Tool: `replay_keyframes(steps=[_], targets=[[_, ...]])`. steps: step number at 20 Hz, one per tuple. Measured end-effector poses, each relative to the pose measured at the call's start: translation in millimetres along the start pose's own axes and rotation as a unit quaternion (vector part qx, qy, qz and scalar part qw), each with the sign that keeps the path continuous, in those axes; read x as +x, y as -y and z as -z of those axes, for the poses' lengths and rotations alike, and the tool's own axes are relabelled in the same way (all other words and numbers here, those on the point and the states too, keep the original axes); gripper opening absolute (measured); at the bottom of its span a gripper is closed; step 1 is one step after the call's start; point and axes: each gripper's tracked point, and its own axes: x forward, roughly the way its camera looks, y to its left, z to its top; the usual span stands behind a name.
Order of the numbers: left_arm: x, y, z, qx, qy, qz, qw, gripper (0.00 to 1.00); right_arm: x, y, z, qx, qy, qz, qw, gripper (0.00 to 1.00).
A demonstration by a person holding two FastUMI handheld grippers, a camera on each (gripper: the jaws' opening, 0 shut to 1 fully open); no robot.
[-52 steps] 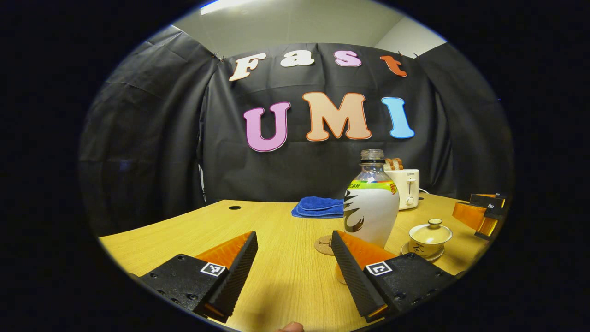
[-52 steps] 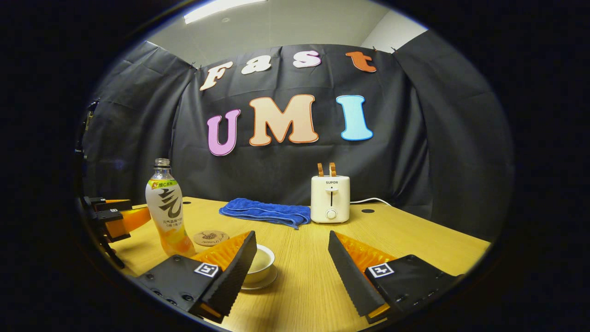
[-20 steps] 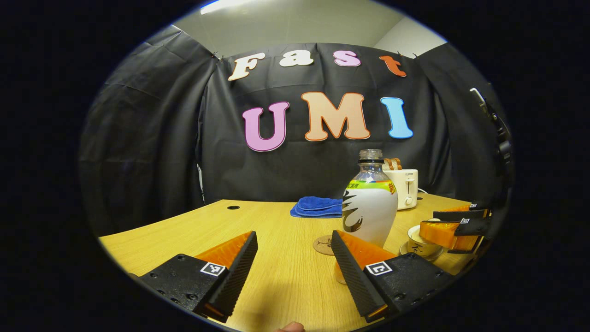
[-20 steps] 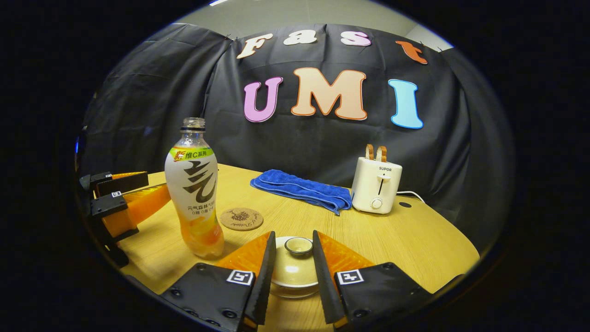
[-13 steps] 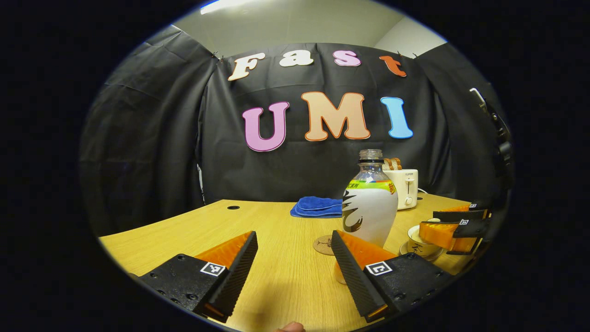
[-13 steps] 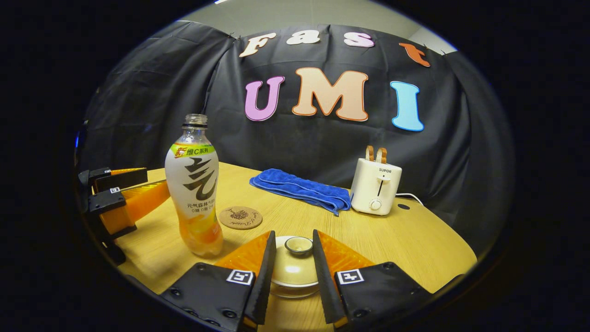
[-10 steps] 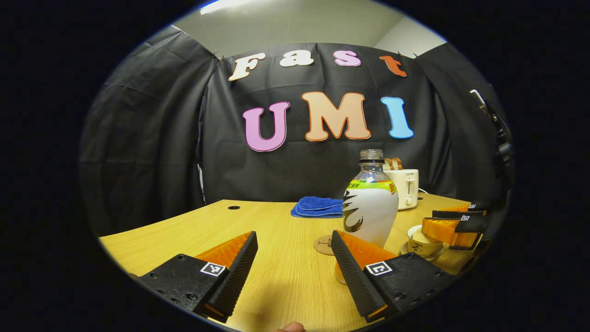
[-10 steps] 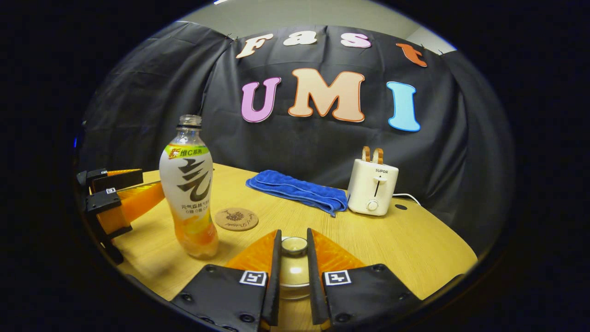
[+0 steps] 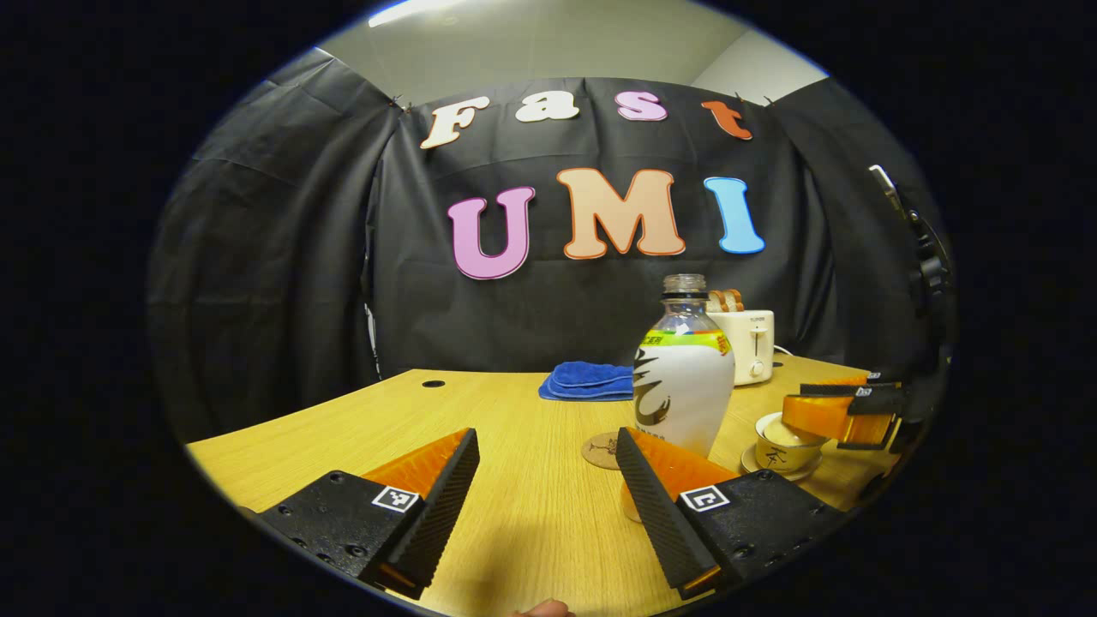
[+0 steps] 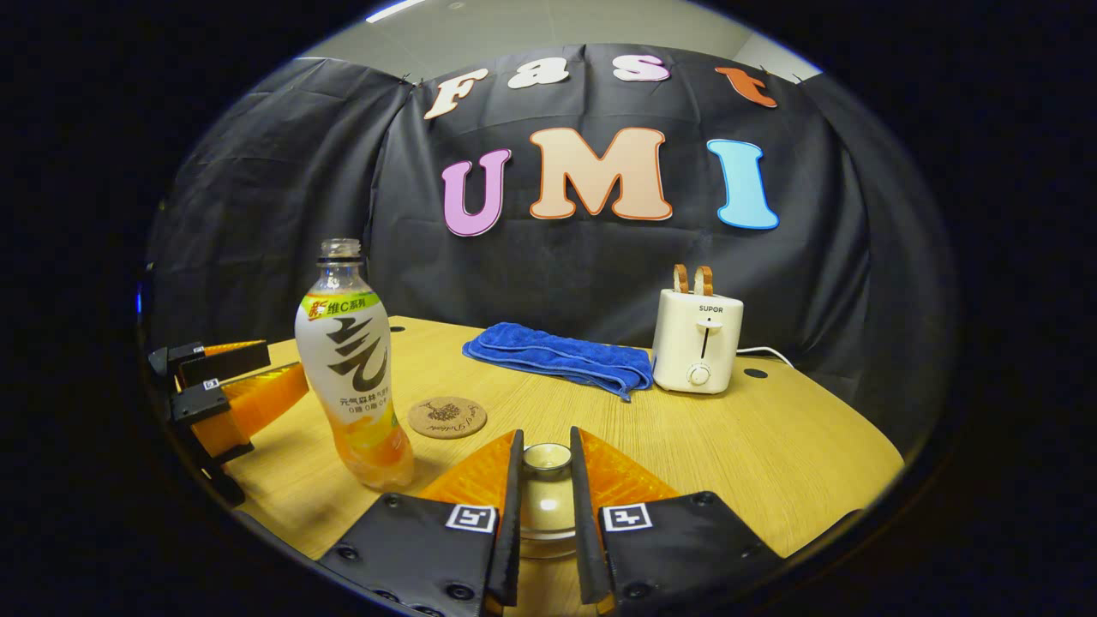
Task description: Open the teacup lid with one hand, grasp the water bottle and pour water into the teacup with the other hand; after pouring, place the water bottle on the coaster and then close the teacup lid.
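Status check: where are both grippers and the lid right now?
Right gripper shut on teacup lid, lid at the cup. Left gripper open, short of water bottle. Coaster bare beside it.

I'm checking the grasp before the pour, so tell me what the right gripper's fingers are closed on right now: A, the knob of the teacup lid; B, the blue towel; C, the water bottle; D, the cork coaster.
A: in the right gripper view the right gripper has both fingers pressed against the lid knob, while the water bottle stands apart to its left.
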Motion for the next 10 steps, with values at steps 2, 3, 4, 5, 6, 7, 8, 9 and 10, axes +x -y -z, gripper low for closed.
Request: replay_keyframes(steps=[2,3,4,5,6,7,8,9,10], targets=[[-7,3,-1,0.008,0.0,0.013,1.0,0.94,2,1,-3,0.014,0.004,-0.002,1.0,0.3],[-10,4,1,0.009,-0.001,0.019,1.0,0.94,2,2,-5,0.021,0.006,-0.004,1.0,0.3],[-14,7,0,0.01,-0.001,0.026,1.0,0.94,2,3,-6,0.027,0.006,-0.005,1.0,0.3],[-18,13,0,0.01,-0.001,0.036,0.999,0.94,1,4,-9,0.03,0.007,-0.005,1.0,0.31],[-21,18,0,0.012,-0.002,0.047,0.999,0.94,0,4,-10,0.034,0.008,-0.005,0.999,0.3],[-23,25,0,0.015,-0.003,0.059,0.998,0.94,-2,5,-12,0.036,0.01,-0.007,0.999,0.29],[-25,31,-1,0.019,-0.004,0.071,0.997,0.96,-4,6,-15,0.038,0.014,-0.008,0.999,0.3],[-26,38,-3,0.022,-0.004,0.082,0.996,0.94,-6,7,-19,0.039,0.017,-0.01,0.999,0.3],[-26,45,-3,0.023,-0.006,0.094,0.995,0.94,-9,8,-22,0.042,0.022,-0.011,0.999,0.32]])
